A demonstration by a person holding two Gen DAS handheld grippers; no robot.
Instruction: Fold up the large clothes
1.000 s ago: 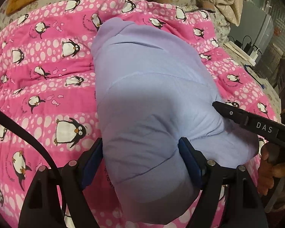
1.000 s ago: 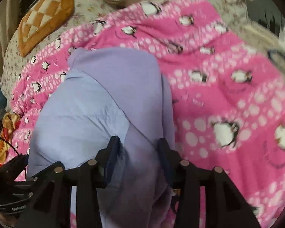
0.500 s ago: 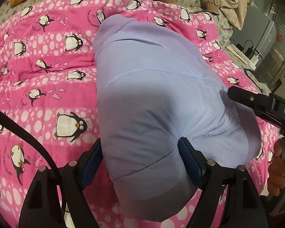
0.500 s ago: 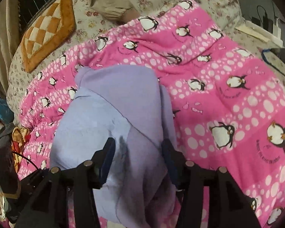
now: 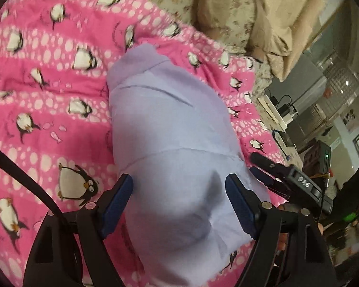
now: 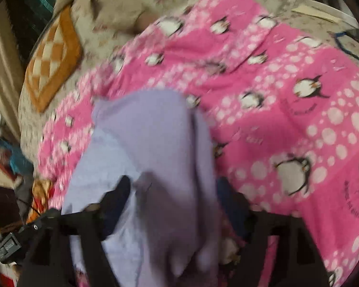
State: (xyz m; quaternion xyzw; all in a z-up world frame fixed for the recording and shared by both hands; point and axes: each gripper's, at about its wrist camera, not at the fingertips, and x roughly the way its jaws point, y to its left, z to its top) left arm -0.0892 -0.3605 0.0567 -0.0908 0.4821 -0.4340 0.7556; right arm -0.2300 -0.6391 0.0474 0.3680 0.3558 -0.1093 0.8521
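Lavender fabric fills the middle of both views: a folded garment [image 5: 174, 148] lying lengthwise on a pink penguin-print quilt [image 5: 47, 110] that covers most of the bed. Its far end is a rounded, collar-like edge pointing up toward the head of the bed, and a couple of seams run across the top layer.

From the left wrist camera, the left gripper [image 5: 179, 205] has its blue-padded fingers [image 5: 117, 201] spread wide, one either side of the garment's near end. The cloth bulges up between them, but the pads look just beside it rather than pinching it, so it's sitting open around the fabric. Off to the right in that same view, the right gripper [image 5: 263, 169] pokes in at the garment's edge, with its black body carrying a small label.

The right wrist view is quite blurry. There the right gripper [image 6: 172, 201] also has its fingers [image 6: 117, 198] set fairly wide with a hanging fold of the lavender garment [image 6: 143, 143] between them. Whether they're actually squeezing the cloth can't be told from that blur.

Beyond the quilt there's a floral bedsheet [image 6: 122, 7], an orange checkered cushion [image 6: 52, 57] on the left, and a beige garment [image 5: 270, 19] heaped near the head of the bed.
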